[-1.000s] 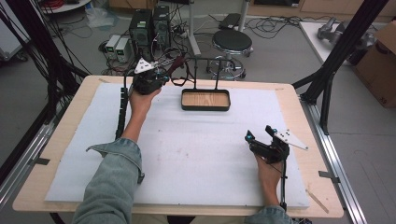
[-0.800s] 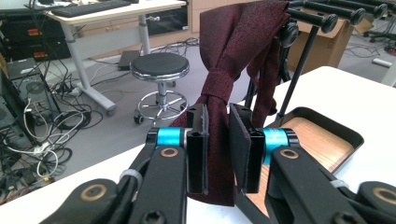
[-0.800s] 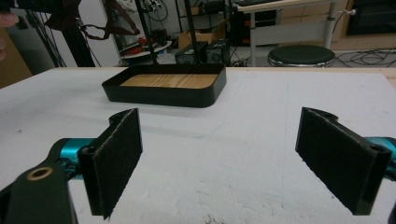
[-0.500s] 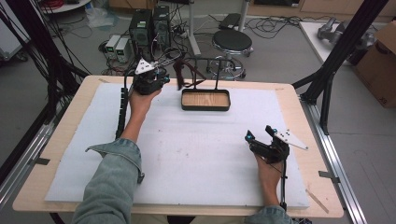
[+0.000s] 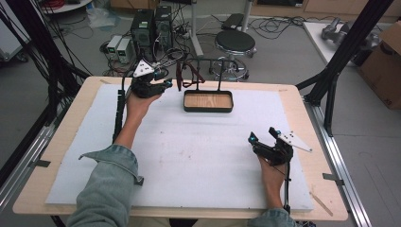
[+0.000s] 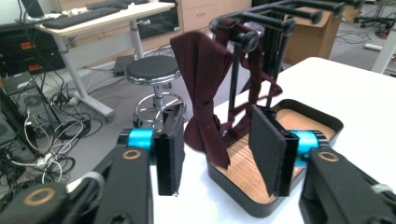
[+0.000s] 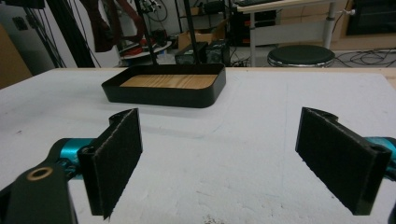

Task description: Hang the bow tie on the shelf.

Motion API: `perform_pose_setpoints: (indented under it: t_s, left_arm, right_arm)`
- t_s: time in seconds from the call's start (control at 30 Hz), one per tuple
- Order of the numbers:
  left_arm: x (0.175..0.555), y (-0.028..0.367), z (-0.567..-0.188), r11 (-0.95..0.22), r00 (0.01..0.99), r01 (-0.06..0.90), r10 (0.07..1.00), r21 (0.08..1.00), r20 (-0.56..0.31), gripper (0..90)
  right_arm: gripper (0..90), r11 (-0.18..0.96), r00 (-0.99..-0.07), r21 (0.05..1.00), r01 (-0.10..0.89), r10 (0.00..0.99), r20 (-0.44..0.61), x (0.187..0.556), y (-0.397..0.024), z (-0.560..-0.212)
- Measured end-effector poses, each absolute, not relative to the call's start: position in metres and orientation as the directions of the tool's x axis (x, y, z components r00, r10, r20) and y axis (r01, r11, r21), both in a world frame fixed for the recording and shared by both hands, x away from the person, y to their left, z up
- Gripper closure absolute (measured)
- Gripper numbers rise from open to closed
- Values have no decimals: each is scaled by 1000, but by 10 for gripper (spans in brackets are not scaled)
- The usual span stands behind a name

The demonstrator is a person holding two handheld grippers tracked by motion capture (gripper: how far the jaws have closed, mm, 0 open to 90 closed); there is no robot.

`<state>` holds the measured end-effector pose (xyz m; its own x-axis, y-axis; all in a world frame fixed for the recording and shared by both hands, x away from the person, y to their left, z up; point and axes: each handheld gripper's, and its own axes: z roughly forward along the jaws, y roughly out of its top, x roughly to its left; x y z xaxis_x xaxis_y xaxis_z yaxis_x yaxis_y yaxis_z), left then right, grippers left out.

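Bow tie draped from the top bar of the rack above the wooden tray, not yet gripped, framed between the parted jaws of the left gripper; right gripper wide apart, idle, well away.

black stool, computer towers, cardboard box

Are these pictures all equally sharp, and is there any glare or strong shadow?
High view: even light, soft shadows, no glare on the white foam mat. Left gripper view: the dark red fabric bow tie is fairly sharp, while the round black stool behind looks softer. Right gripper view: the black wood-floored tray is clear, with a dim shadow beneath it.
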<state>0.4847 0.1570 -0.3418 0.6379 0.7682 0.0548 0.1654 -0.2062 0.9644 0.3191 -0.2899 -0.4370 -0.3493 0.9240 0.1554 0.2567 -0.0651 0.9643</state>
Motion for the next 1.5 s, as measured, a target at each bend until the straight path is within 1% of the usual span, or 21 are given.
perform_pose_setpoints:
  t_s: [0.2, 0.4, 0.47, 0.6, 1.13, 1.5]
  left_arm:
    - [471, 167, -335, -231, 669, 135, 739, 963, 84, 470]
    - [455, 181, -328, -231, 702, 112, 707, 967, 87, 419]
    - [450, 185, -326, -228, 710, 105, 699, 968, 88, 415]
    - [439, 195, -324, -249, 719, 90, 686, 964, 110, 375]
    - [393, 240, -324, -194, 699, 78, 710, 978, 85, 318]
    - [358, 267, -344, -177, 671, 91, 738, 980, 71, 287]
  right_arm:
    - [138, -65, -349, 964, 258, 924, 156, 319, -290, -437]
    - [138, -66, -348, 964, 258, 924, 157, 319, -290, -437]
    - [138, -66, -347, 964, 258, 925, 156, 319, -290, -437]
    - [138, -66, -345, 964, 259, 926, 156, 319, -290, -437]
    - [138, -64, -341, 964, 259, 928, 153, 319, -290, -437]
    - [138, -67, -338, 963, 263, 928, 157, 319, -290, -437]
